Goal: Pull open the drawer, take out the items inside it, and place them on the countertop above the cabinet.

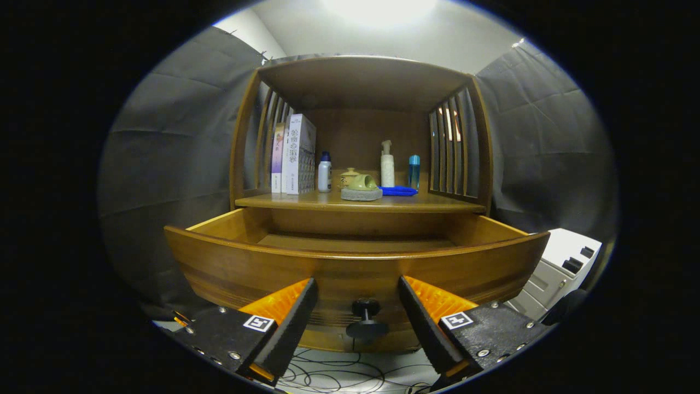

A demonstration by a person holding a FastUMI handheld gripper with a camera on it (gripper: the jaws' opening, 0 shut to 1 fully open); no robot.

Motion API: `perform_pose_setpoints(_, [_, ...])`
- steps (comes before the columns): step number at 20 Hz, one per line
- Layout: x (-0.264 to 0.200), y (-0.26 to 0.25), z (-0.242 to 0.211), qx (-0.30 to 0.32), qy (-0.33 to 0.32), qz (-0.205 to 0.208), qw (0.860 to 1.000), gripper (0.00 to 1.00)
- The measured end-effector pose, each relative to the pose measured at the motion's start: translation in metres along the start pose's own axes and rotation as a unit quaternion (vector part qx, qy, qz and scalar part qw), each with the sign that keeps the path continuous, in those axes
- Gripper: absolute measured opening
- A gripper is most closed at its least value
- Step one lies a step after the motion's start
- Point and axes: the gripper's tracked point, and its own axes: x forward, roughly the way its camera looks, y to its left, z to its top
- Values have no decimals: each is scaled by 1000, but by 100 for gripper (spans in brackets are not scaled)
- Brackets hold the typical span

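The brown wooden drawer (355,262) is pulled open. The gripper (358,306) is spread wide, empty, around its small black knob (366,320). Anything inside is hidden.

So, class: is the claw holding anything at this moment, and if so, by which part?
Nothing is held. The claw is open, its fingers standing either side of the drawer knob without touching it.
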Motion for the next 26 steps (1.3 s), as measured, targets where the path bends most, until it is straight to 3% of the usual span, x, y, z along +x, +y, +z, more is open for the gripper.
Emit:
perform_pose_setpoints(16, [148, 6, 16, 5, 18, -15, 1000, 95])
perform_pose_setpoints(21, [145, 13, 18, 11, 34, 7, 999, 95])
perform_pose_setpoints(26, [84, 5, 114, 25, -42, 36, 998, 96])
